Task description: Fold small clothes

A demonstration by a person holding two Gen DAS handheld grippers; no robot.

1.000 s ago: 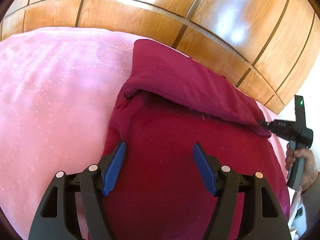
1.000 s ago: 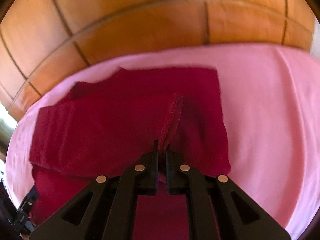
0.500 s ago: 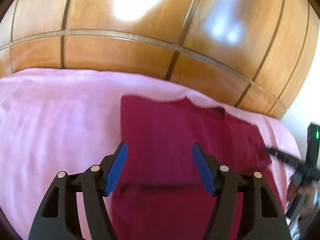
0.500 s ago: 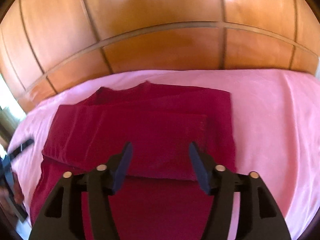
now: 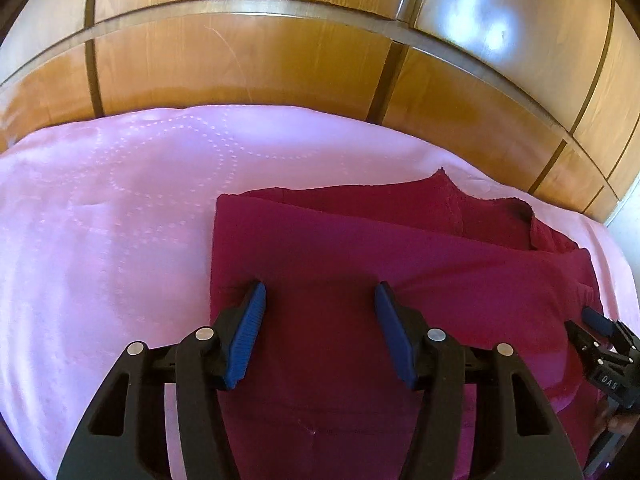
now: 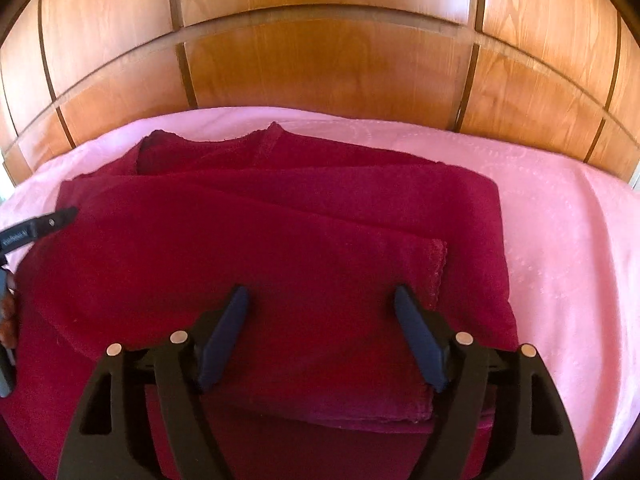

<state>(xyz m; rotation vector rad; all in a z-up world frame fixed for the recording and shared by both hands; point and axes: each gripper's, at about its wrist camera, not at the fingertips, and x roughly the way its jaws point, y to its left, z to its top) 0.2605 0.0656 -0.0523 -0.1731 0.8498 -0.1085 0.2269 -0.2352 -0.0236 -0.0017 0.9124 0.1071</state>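
One dark red garment [image 6: 280,248] lies partly folded on a pink bedspread [image 6: 560,240], with a folded-over layer on top whose hemmed edge [image 6: 438,272] ends just beyond the right gripper's right finger. The garment's far edge bunches up into a small peak near the far side of the bed. In the left wrist view the same garment [image 5: 400,264] fills the right half of the bedspread [image 5: 100,240], its left edge straight and just to the left of the near finger.

The right gripper [image 6: 322,312] hangs over the folded layer with its jaws spread wide; they have just been opening, and no cloth is caught between them. The left gripper [image 5: 320,308] hangs over the garment near its left edge, jaws apart though lately narrowing, its blue pads [image 5: 250,332] pressing on nothing.

Beyond the bed stands a glossy panelled wooden wall [image 6: 320,60].
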